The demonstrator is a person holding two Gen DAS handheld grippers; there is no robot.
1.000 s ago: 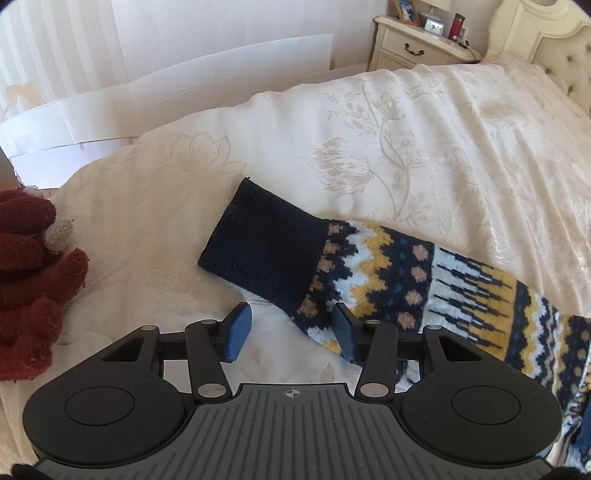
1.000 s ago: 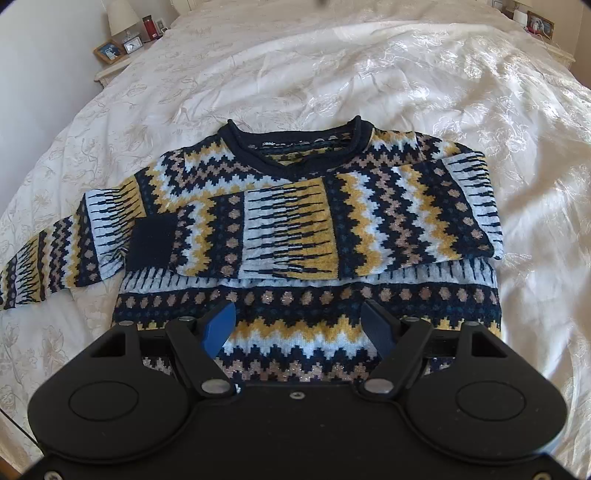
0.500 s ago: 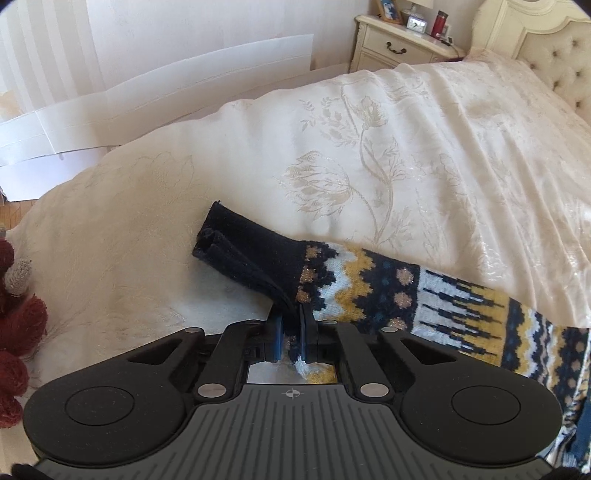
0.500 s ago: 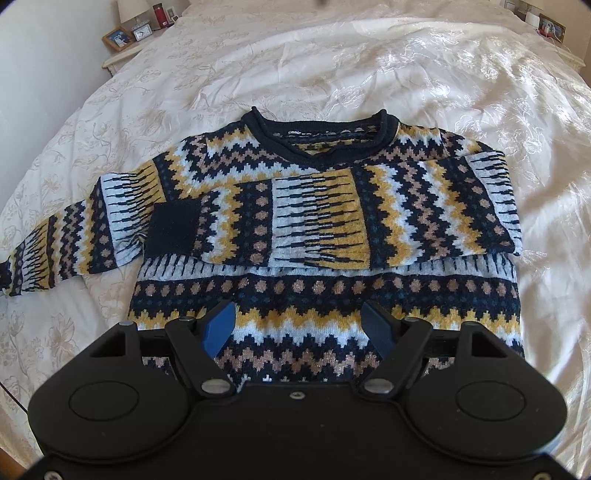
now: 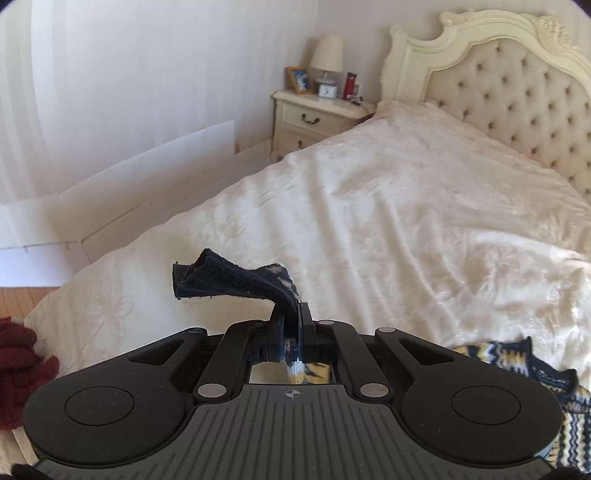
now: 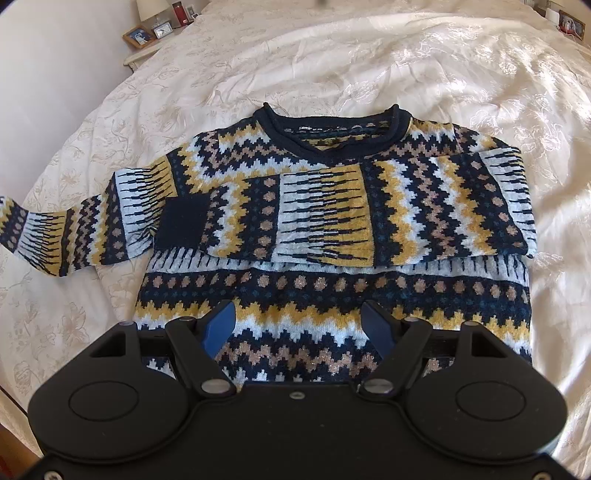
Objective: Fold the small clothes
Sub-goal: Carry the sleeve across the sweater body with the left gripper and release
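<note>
Jaws of left gripper (image 5: 291,332) clamped on sweater (image 6: 332,229) cuff; right gripper (image 6: 299,325) jaws spread wide, empty

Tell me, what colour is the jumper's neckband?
Dark navy neckband on the zigzag-patterned knitted jumper; right wrist view shows it best.

Cream floral bedspread (image 5: 388,229) covers the bed, rumpled toward the right. Tufted headboard (image 5: 517,92) in a carved cream frame at the head. Cream nightstand (image 5: 314,118) beside it, holding a table lamp (image 5: 327,59), framed photo (image 5: 298,79), small alarm clock (image 5: 327,89) and red bottle (image 5: 350,85). White panels (image 5: 147,177) lean against the wall. Dark red fuzzy item (image 5: 22,369) at the left bed edge, type unclear. Second framed photo (image 6: 571,24) far right.
</note>
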